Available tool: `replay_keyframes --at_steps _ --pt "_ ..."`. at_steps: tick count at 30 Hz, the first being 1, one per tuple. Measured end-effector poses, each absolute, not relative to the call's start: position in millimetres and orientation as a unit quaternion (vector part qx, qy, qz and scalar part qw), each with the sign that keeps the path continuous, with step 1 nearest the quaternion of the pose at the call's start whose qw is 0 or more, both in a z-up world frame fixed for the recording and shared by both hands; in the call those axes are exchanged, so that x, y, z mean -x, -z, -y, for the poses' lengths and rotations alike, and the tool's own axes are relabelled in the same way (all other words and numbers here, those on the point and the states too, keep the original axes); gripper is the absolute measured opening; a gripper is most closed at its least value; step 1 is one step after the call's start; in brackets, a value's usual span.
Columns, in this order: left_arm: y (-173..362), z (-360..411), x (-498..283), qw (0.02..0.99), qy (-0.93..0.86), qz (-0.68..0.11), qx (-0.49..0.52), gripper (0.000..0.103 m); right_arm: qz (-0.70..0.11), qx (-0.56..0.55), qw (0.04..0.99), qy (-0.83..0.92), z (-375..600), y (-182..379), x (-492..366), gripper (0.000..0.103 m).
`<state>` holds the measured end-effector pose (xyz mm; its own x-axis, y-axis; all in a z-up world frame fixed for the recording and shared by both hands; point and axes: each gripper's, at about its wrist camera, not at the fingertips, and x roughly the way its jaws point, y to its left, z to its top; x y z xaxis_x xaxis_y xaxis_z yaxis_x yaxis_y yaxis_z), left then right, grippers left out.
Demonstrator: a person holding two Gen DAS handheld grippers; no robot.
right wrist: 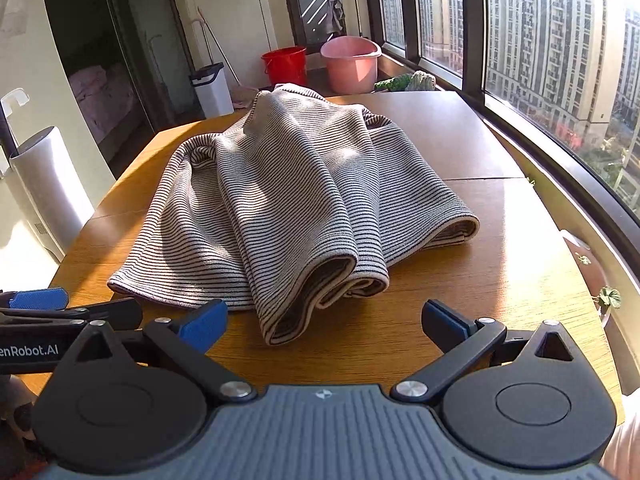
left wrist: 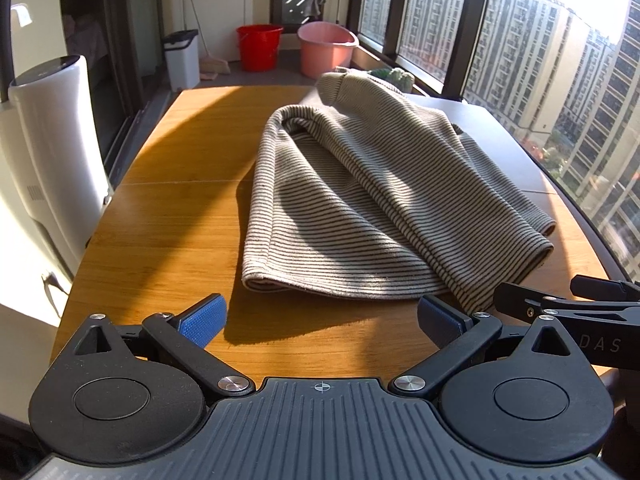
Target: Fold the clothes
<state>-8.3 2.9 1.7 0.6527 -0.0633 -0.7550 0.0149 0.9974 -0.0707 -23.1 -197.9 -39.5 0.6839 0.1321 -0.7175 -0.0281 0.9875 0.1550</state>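
Observation:
A beige garment with thin dark stripes [left wrist: 360, 200] lies rumpled on the wooden table [left wrist: 168, 208], bunched into lengthwise folds with its hem toward me. My left gripper [left wrist: 320, 320] stands open just short of the hem, nothing between its blue pads. In the right wrist view the same striped garment [right wrist: 288, 208] sits ahead, a rolled fold of hem nearest. My right gripper [right wrist: 324, 324] is open too, its fingers either side of that fold's tip and apart from it. The left gripper's blue pad [right wrist: 38, 299] shows at the left edge.
A red bucket [left wrist: 259, 47] and a pink basin [left wrist: 327, 54] stand on the floor beyond the table, with a white bin [left wrist: 182, 58] and broom. A white appliance [left wrist: 52, 152] stands left of the table. Large windows [left wrist: 560, 60] run along the right.

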Motion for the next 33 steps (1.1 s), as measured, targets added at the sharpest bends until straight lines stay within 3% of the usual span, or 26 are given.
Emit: replay_keyframes --at_steps 33 --pt "1.7 -6.1 3.8 0.898 0.018 -0.439 0.031 0.103 -0.410 -0.073 0.908 -0.049 199.3 43.7 17.7 0.103"
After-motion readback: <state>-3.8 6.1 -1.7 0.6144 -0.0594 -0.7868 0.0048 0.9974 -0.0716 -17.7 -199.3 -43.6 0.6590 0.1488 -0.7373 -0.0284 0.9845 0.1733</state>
